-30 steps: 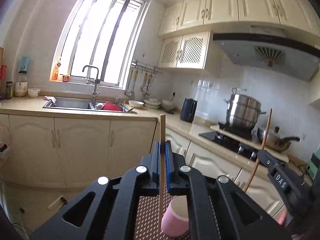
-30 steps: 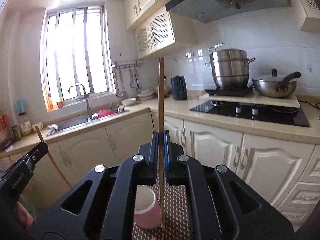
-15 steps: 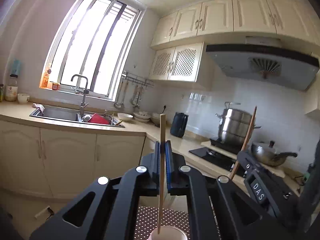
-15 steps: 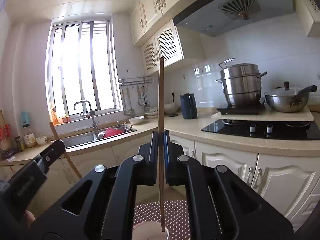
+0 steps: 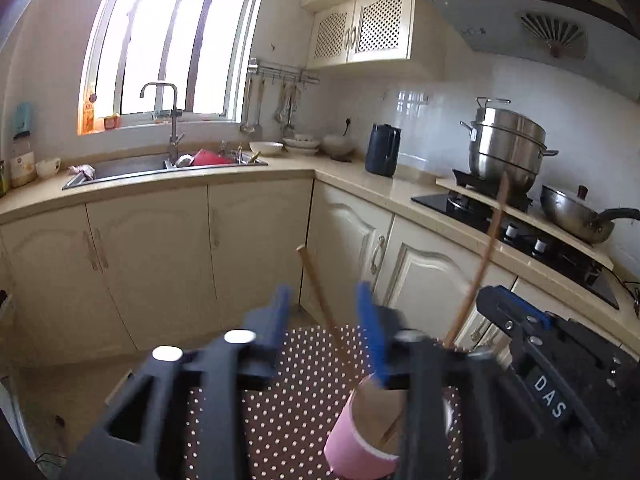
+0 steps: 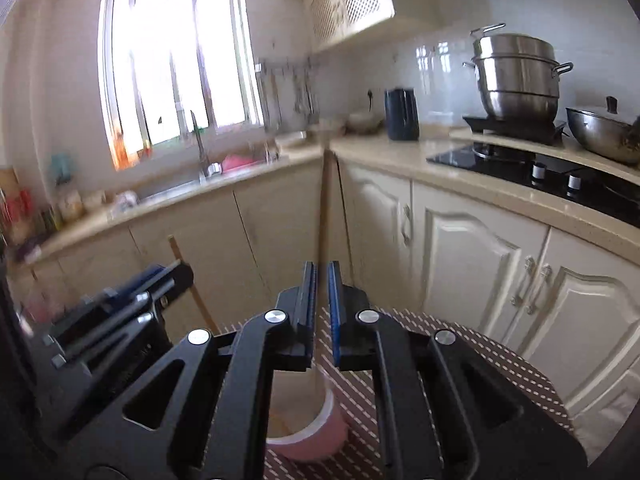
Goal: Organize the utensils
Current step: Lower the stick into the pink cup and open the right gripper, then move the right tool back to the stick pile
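Kitchen, dotted table (image 5: pixel 256 412) | left gripper (image 5: pixel 326 320) jaws now opening, chopstick (image 5: pixel 320 300) freed, leaning into pink cup (image 5: pixel 360 440) | right gripper (image 6: pixel 322 308) jaws opening too, second chopstick (image 6: pixel 323 216) upright between them, tip in cup | both utensils now delivered

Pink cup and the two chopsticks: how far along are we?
Nearly done. Both chopsticks have their lower ends inside the pink cup on the dotted mat. In hand: the left gripper is opening, and its chopstick leans free between the jaws; the right gripper is opening around its upright chopstick, with no pad clearly pressing it. Left: draw both grippers clear. No other utensils show on the mat.
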`<state>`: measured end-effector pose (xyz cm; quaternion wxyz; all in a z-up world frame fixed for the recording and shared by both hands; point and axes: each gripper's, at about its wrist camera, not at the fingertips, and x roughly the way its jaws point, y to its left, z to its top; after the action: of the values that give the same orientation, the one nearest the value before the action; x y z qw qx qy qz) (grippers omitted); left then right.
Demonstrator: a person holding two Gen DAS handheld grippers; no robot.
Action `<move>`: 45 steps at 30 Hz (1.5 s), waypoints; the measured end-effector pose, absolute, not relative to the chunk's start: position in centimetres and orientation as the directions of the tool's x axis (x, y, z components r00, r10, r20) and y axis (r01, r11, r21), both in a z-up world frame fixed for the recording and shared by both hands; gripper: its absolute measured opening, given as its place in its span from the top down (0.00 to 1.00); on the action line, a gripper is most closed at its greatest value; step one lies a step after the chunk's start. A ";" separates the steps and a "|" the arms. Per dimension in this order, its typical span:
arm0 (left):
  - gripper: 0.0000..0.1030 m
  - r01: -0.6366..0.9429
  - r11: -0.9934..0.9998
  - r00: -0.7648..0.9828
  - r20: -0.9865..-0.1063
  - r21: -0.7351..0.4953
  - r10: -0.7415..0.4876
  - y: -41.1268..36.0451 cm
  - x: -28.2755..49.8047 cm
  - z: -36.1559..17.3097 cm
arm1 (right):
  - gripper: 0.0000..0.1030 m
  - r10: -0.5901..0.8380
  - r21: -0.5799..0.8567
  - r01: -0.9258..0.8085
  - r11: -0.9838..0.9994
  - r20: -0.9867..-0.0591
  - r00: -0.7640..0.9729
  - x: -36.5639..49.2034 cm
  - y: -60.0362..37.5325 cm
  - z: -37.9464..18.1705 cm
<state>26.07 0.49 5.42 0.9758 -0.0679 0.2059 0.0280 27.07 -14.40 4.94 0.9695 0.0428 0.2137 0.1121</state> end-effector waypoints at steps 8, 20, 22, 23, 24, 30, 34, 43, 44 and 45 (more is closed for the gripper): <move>0.58 -0.092 0.993 0.903 -0.426 -0.076 0.051 1.2 24.0 4.2 | 0.31 0.203 0.175 -0.138 0.975 -0.443 0.873 25.1 -17.3 3.1; 0.53 -0.082 0.995 0.894 -0.445 -0.049 0.052 1.2 20.6 3.7 | 0.31 0.197 0.166 -0.135 0.977 -0.451 0.870 21.3 -17.5 2.6; 0.53 -0.086 0.995 0.891 -0.452 -0.049 0.055 1.3 20.2 3.5 | 0.31 0.201 0.171 -0.136 0.976 -0.457 0.867 20.8 -17.6 2.4; 0.52 -0.083 0.995 0.887 -0.458 -0.054 0.050 1.2 19.9 3.4 | 0.31 0.202 0.173 -0.136 0.976 -0.461 0.864 20.6 -17.5 2.4; 0.52 -0.082 0.995 0.885 -0.463 -0.055 0.048 1.2 19.7 3.3 | 0.31 0.202 0.175 -0.134 0.975 -0.465 0.862 20.2 -17.5 2.2; 0.52 -0.077 0.995 0.871 -0.489 -0.062 0.037 1.1 17.9 2.3 | 0.31 0.205 0.195 -0.122 0.973 -0.493 0.846 18.6 -17.6 1.0; 0.51 -0.075 0.994 0.862 -0.506 -0.076 0.026 1.1 16.8 1.7 | 0.31 0.189 0.193 -0.103 0.976 -0.508 0.841 17.5 -17.5 0.3; 0.49 -0.068 0.996 0.830 -0.557 -0.061 0.022 0.8 14.6 0.0 | 0.30 0.190 0.206 -0.086 0.975 -0.564 0.804 15.6 -17.4 -1.9; 0.49 -0.066 0.996 0.826 -0.563 -0.060 0.021 0.8 14.5 -0.3 | 0.30 0.189 0.204 -0.084 0.975 -0.570 0.800 15.4 -17.4 -2.1; 0.49 -0.066 0.996 0.820 -0.572 -0.057 0.021 0.8 14.2 -0.6 | 0.29 0.187 0.202 -0.084 0.976 -0.575 0.796 15.2 -17.3 -2.4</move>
<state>14.24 0.80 -0.60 0.9532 -0.0373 0.2990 0.0228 15.17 -17.33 -2.42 0.9440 0.0832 0.3111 0.0717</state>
